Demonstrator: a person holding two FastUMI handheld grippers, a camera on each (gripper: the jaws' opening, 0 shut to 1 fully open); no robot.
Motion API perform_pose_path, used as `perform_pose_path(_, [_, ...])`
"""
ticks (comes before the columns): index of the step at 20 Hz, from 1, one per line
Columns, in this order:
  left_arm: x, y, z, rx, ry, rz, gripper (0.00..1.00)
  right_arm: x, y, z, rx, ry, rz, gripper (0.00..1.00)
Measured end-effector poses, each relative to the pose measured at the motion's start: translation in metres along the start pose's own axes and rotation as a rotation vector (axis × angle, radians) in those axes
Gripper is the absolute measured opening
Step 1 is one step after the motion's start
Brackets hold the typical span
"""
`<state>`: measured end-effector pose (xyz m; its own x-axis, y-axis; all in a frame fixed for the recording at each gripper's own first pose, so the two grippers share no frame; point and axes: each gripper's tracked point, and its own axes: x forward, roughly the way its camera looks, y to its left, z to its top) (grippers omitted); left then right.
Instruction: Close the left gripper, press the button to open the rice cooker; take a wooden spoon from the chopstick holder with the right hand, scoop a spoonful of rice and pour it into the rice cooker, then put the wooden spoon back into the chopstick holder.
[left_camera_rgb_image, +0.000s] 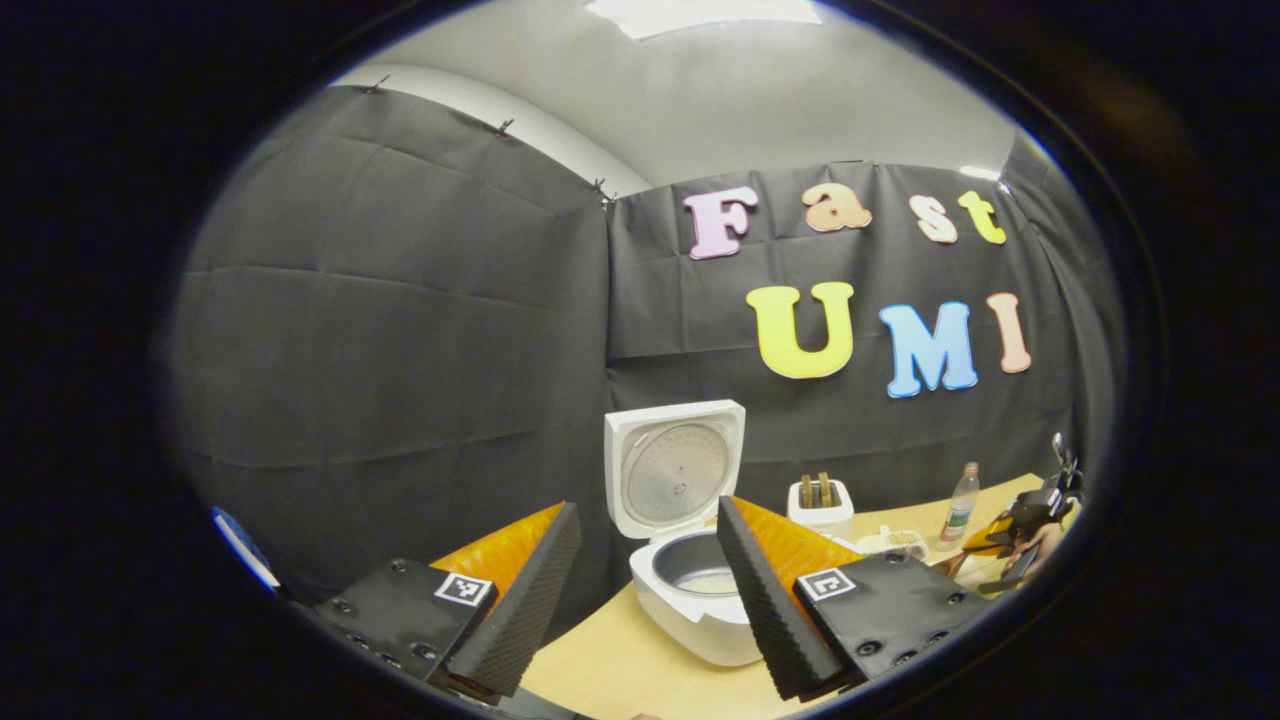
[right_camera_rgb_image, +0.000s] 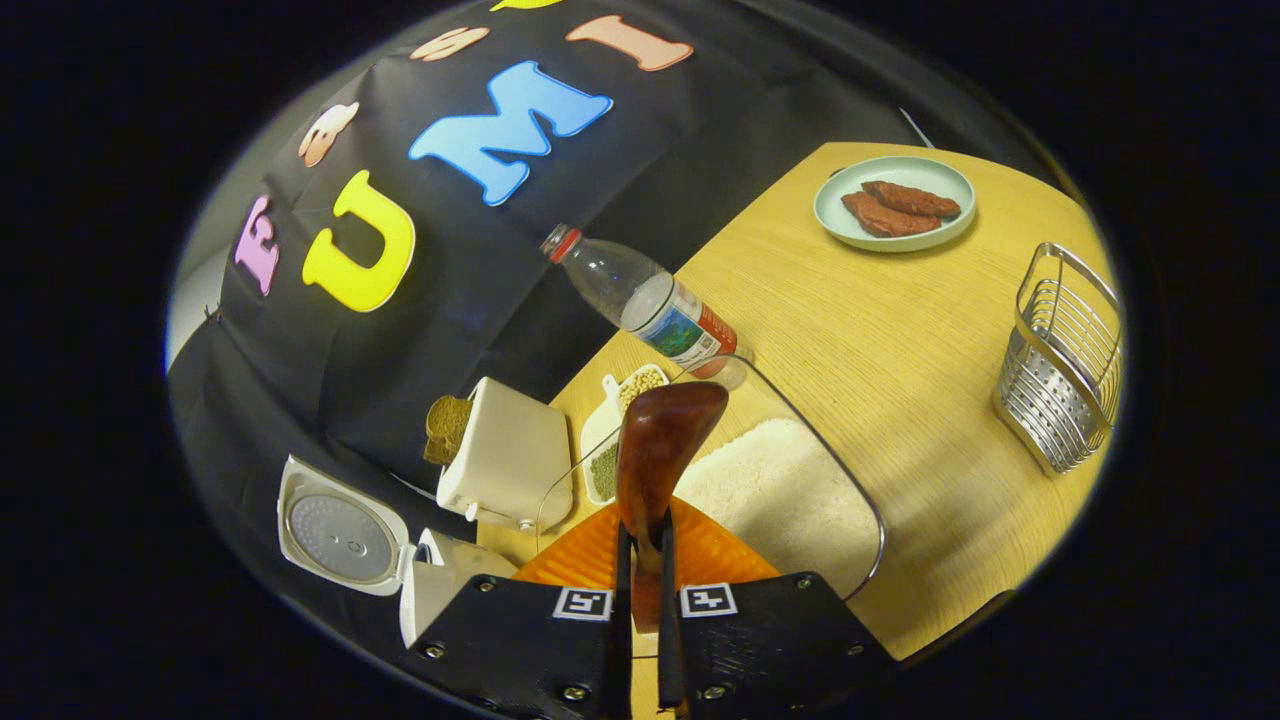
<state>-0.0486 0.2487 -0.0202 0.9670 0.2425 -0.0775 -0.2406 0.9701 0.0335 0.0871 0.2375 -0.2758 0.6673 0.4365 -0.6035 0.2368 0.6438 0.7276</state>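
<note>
The white rice cooker (left_camera_rgb_image: 690, 600) stands with its lid (left_camera_rgb_image: 672, 478) up, some rice showing in the pot. My left gripper (left_camera_rgb_image: 648, 505) is open in front of it, holding nothing. My right gripper (right_camera_rgb_image: 645, 540) is shut on the handle of the dark wooden spoon (right_camera_rgb_image: 662, 440), whose bowl hangs over the rice (right_camera_rgb_image: 775, 490) in a clear glass dish (right_camera_rgb_image: 872, 520). I cannot tell whether the spoon carries rice. The open rice cooker (right_camera_rgb_image: 345, 540) lies to the lower left of that view. The metal chopstick holder (right_camera_rgb_image: 1065, 360) stands at the right. The right gripper (left_camera_rgb_image: 1015, 525) also shows far right, in a hand.
A white toaster with bread (right_camera_rgb_image: 505, 455) sits between cooker and dish. A small dish of beans (right_camera_rgb_image: 625, 420), a plastic bottle (right_camera_rgb_image: 650, 305) and a green plate with meat (right_camera_rgb_image: 893, 203) stand on the wooden table (right_camera_rgb_image: 900, 330). The toaster (left_camera_rgb_image: 820, 500) and bottle (left_camera_rgb_image: 962, 505) stand right of the cooker.
</note>
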Motion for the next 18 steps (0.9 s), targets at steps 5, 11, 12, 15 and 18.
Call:
perform_pose_path(5, [0.000, -0.014, 0.003, -0.020, -0.007, -0.019, 0.95, -0.016, 0.017, 0.023, 0.124, -0.005, 0.073, 0.11])
perform_pose_path(11, [0.003, -0.016, -0.001, -0.040, -0.012, -0.033, 0.95, -0.033, 0.062, 0.041, 0.264, -0.007, 0.207, 0.11])
perform_pose_path(12, [0.005, -0.015, -0.001, -0.044, -0.012, -0.034, 0.95, -0.035, 0.072, 0.039, 0.281, 0.001, 0.226, 0.11])
perform_pose_path(15, [0.010, -0.009, -0.002, -0.052, -0.012, -0.029, 0.95, -0.035, 0.103, 0.030, 0.306, 0.023, 0.281, 0.10])
perform_pose_path(18, [0.011, 0.004, -0.007, -0.056, -0.009, -0.012, 0.95, -0.034, 0.140, 0.017, 0.290, 0.046, 0.333, 0.10])
